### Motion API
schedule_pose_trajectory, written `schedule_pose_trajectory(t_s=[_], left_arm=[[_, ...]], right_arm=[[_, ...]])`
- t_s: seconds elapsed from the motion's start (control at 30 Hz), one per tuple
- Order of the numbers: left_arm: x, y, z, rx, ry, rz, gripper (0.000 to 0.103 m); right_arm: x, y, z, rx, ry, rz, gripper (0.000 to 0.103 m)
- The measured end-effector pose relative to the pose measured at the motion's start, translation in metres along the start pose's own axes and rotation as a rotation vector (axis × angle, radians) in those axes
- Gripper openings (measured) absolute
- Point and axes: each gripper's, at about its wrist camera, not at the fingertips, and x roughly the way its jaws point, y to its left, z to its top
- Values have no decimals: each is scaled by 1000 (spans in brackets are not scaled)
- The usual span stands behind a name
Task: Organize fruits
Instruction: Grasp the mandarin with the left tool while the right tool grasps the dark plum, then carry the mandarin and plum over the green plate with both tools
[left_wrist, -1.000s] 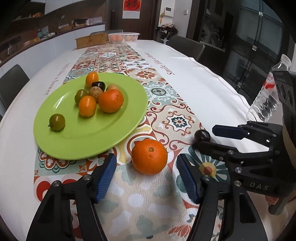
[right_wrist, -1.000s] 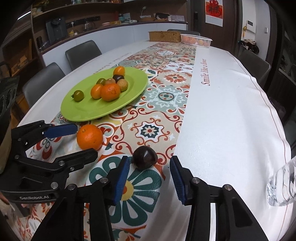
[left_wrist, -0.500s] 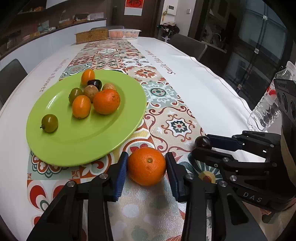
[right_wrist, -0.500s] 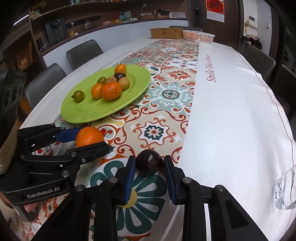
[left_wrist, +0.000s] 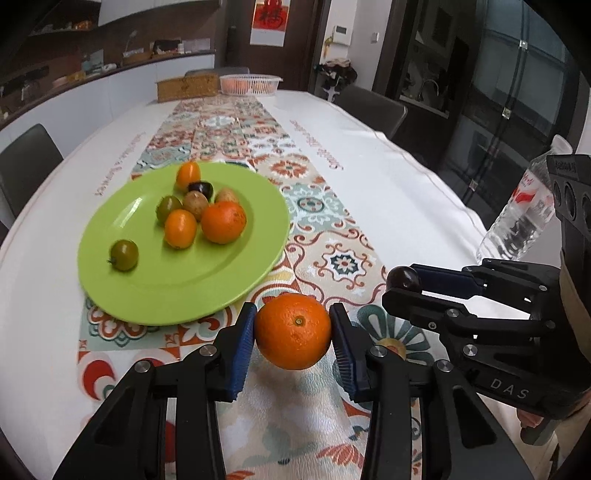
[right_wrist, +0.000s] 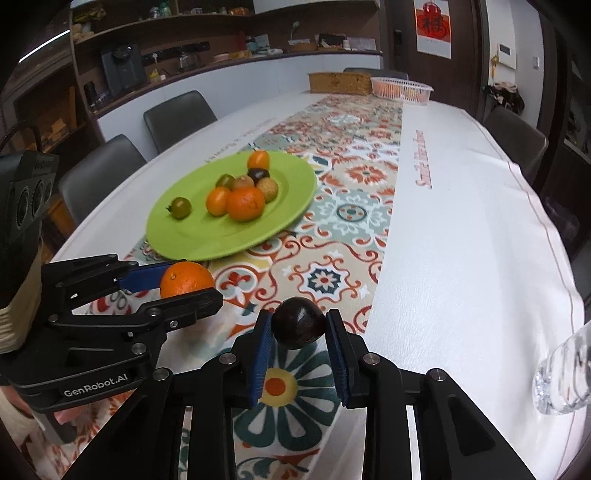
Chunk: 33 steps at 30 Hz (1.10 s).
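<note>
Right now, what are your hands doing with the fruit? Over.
Left gripper shut on orange. Right gripper shut on dark fruit. Plate ahead, path clear.

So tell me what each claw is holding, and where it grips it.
The left claw clamps the orange by its two opposite sides. The right claw pinches the dark round fruit across its sides.

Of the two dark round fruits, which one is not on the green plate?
The dark fruit held between the fingers of the right gripper, over the patterned cloth. The other dark fruit lies on the green plate among the orange and green ones.
</note>
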Motion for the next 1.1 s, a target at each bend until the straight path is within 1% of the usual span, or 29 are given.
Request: schedule_pose_trajectory(t_s=[0.17,0.5,0.83,1.1], left_arm=[[-22,1,1,-2,-41,9,39],[-59,10,6,-10,-94,60,39],[-86,26,17,-14,-158,86,39],[-94,42,25,-16,-184,110,39]], right_arm=[[-16,10,5,-15,-34,4,30],[-42,32,18,-36,-104,13,30],[-52,50,40,-48,-161,33,30],[-49,65,57,-61,-183,54,30]])
